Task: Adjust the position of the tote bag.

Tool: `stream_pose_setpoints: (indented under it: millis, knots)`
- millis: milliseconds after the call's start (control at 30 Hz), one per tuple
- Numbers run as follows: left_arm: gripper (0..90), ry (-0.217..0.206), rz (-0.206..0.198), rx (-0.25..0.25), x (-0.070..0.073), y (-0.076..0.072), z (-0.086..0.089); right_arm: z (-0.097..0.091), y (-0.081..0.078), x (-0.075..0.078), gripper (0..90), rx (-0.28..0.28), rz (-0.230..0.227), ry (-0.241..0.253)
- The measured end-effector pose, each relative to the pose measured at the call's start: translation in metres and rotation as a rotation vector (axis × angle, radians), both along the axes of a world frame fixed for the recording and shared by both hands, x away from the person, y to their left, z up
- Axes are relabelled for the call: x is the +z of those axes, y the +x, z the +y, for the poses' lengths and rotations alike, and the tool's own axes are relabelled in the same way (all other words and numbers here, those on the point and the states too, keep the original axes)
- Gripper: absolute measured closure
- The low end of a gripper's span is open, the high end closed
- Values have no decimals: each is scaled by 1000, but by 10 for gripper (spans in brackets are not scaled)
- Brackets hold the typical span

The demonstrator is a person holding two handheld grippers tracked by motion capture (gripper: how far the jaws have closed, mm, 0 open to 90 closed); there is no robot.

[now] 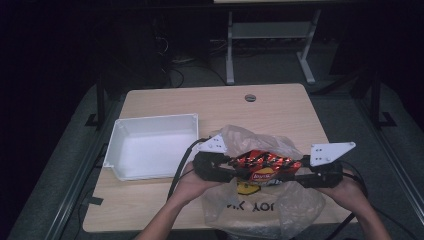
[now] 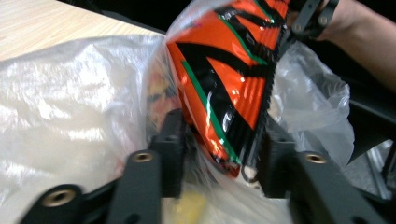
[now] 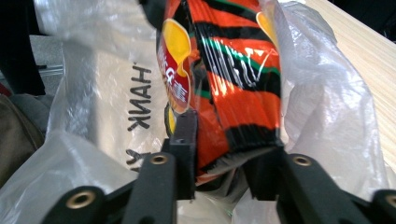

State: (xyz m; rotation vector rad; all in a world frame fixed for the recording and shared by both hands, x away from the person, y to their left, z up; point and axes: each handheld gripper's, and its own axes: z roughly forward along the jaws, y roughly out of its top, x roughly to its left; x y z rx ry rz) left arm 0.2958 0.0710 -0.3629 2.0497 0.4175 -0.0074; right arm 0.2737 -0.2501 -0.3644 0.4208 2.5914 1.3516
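Holding a chip bag [image 1: 262, 166] at both ends over the mouth of a thin plastic bag [image 1: 260, 210], that's where I'm at from the high view: left tongs [image 1: 227, 167] and right tongs [image 1: 295, 172] either side, white bin [image 1: 150, 145] sitting just left on the tabletop [image 1: 165, 205].

Left gripper view: my tongs [image 2: 219, 149] have the chip bag [image 2: 229, 79] end between them, pads look pressed on it, some plastic film caught in too.

Right gripper view: same deal, tongs [image 3: 224, 149] clamped on the chip bag [image 3: 233, 88] bottom edge, plastic bag [image 3: 116, 107] behind.

My guess is I'm lifting it out of the bag, so next I need both ends clear of the film before swinging toward the bin.
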Motion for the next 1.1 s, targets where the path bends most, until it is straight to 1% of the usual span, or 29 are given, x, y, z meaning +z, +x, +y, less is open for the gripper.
stream_pose_setpoints:
  millis: [33, 67, 100, 133, 167, 233, 300, 333, 367, 400, 433, 467, 500, 533, 567, 600, 633, 667, 700, 733, 767, 800, 833, 867, 900, 967, 1000, 1067, 1100]
  knots:
    - [460, 28, -28, 22, -2, -2, -2, 0, 1, 1, 725, -5, 13, 6]
    - [424, 28, -28, 22, -2, -2, -2, 0, 1, 1, 725, -5, 13, 6]
    - [402, 39, -34, 22, -3, -2, -2, 1, 1, 3, 742, -12, 30, 13]
    - [402, 47, -35, 16, -4, -2, -3, 1, 1, 3, 742, -12, 30, 13]
    - [376, 72, -44, 14, -8, -4, -5, 1, 1, 5, 760, -10, 44, 27]
    - [364, 87, -49, 7, -11, -5, -7, 0, 1, 7, 773, -8, 55, 37]
    - [352, 93, -51, 4, -12, -5, -8, -1, 2, 10, 791, -1, 75, 63]
    - [352, 108, -60, -3, -13, -5, -9, -1, 2, 10, 791, -1, 75, 63]
    - [344, 119, -67, -7, -14, -6, -10, -3, 3, 13, 804, 6, 95, 103]
    - [344, 127, -74, -8, -16, -7, -11, -3, 3, 13, 804, 6, 95, 103]
    - [345, 130, -80, -9, -17, -7, -12, -5, 4, 13, 806, 3, 107, 119]
    - [385, 130, -81, -11, -17, -8, -12, -8, 7, 10, 798, -4, 140, 126]
    - [405, 125, -82, -15, -17, -7, -12, -8, 8, 7, 788, -16, 149, 120]
    - [433, 125, -82, -15, -17, -7, -12, -8, 8, 7, 788, -16, 149, 120]
    - [468, 117, -78, -18, -17, -6, -12, -9, 9, 1, 761, -28, 166, 113]
    - [468, 109, -76, -23, -17, -5, -11, -9, 9, 1, 761, -28, 166, 113]
    - [511, 97, -65, -26, -16, -4, -10, -8, 7, -2, 727, -18, 164, 109]
    - [527, 97, -65, -26, -16, -4, -10, -8, 7, -2, 727, -18, 164, 109]
    - [532, 96, -57, -28, -16, -4, -11, -5, 6, -3, 648, -9, 156, 90]
    - [535, 96, -57, -28, -16, -4, -11, -2, 6, -3, 611, -1, 153, 76]
    - [536, 105, -57, -35, -17, -4, -13, 1, 5, -3, 565, 5, 140, 57]
    - [553, 105, -57, -35, -17, -4, -13, 1, 5, -3, 565, 5, 140, 57]
    - [590, 108, -60, -46, -17, -5, -16, 8, 4, -3, 502, 21, 116, 24]
    - [629, 108, -60, -46, -17, -5, -16, 8, 4, -3, 502, 21, 116, 24]
    - [629, 112, -68, -49, -17, -5, -17, 12, 3, -3, 478, 22, 95, 5]
    - [677, 118, -54, -47, -17, -4, -17, 18, 4, -4, 478, 22, 63, -33]
    - [677, 113, -50, -47, -17, -4, -16, 18, 4, -4, 492, 22, 63, -33]
    - [689, 99, -40, -54, -16, -3, -14, 17, 4, -2, 548, 13, 74, -24]
    - [686, 84, -36, -61, -15, -4, -12, 16, 5, -1, 583, 11, 87, -18]
